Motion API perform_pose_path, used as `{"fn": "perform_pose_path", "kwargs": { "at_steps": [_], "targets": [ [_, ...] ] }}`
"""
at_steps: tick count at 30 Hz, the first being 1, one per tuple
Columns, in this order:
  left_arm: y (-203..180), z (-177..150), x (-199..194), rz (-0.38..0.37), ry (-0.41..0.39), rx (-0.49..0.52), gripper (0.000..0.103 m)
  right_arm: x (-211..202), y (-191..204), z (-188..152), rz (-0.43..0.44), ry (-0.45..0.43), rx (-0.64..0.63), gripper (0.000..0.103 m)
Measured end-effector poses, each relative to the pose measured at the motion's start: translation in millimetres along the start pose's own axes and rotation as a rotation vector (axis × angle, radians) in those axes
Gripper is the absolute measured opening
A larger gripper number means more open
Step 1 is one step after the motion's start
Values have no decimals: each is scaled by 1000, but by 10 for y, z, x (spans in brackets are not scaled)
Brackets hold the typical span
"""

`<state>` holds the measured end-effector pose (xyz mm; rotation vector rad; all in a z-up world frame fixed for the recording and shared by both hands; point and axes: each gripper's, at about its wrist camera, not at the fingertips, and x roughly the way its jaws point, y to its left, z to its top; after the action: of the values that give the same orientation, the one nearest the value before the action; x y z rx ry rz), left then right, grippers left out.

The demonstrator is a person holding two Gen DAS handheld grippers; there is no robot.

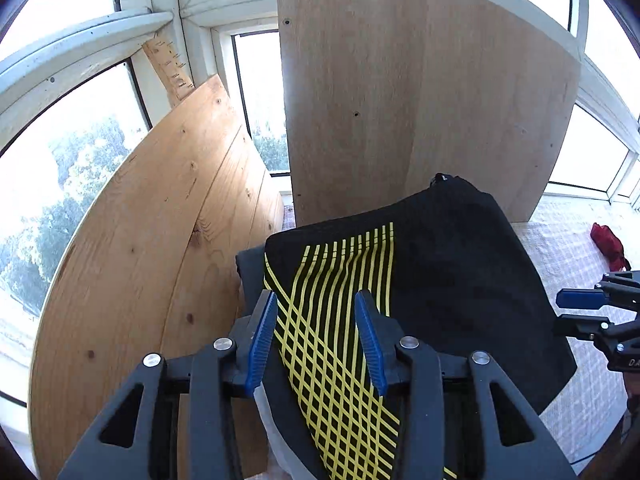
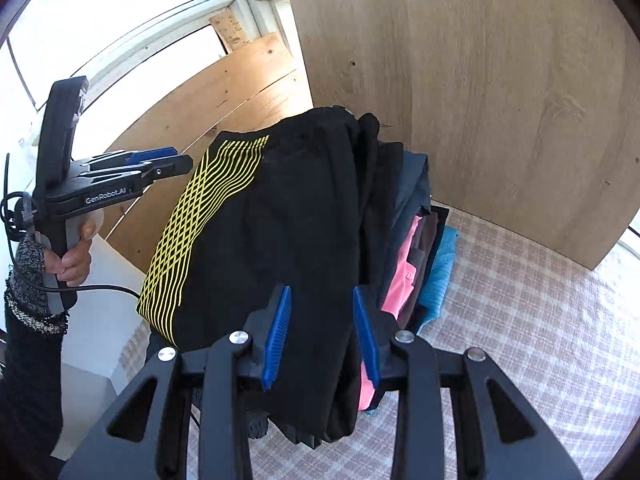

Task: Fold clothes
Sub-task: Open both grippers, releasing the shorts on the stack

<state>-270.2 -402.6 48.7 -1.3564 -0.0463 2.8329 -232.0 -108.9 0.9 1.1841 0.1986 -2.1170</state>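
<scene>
My left wrist view sits just behind the left gripper (image 1: pixel 316 340), looking steeply down and forward, close over the black garment (image 1: pixel 440 272) — beyond it the wooden board (image 1: pixel 420 92) and windows (image 1: pixel 72 152). My right wrist view sits behind the right gripper (image 2: pixel 322 332), angled down likewise, near the same garment atop a pile of clothes (image 2: pixel 404 276). Both views share the garment, the board and the checked cloth (image 2: pixel 520 320) — each also catches the other gripper at its edge.

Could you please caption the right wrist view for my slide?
Open right gripper above black yellow-striped garment topping a clothes stack.
</scene>
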Motion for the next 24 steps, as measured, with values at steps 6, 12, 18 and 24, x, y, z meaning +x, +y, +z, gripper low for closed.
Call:
{"fn": "perform_pose_path", "kwargs": {
  "at_steps": [6, 12, 18, 24],
  "targets": [
    [-204, -640, 108, 4, 90, 4, 51, 324, 111, -282, -68, 72, -40, 42],
    [-218, -775, -254, 100, 2, -120, 52, -302, -31, -482, -116, -76, 135, 53],
    [-601, -1019, -1172, 109, -155, -160, 77, -1093, 259, -822, -355, -238, 135, 62],
    [-1012, -1395, -1552, 30, -131, -132, 77, -1574, 371, -1205, -427, -254, 210, 62]
  ]
}}
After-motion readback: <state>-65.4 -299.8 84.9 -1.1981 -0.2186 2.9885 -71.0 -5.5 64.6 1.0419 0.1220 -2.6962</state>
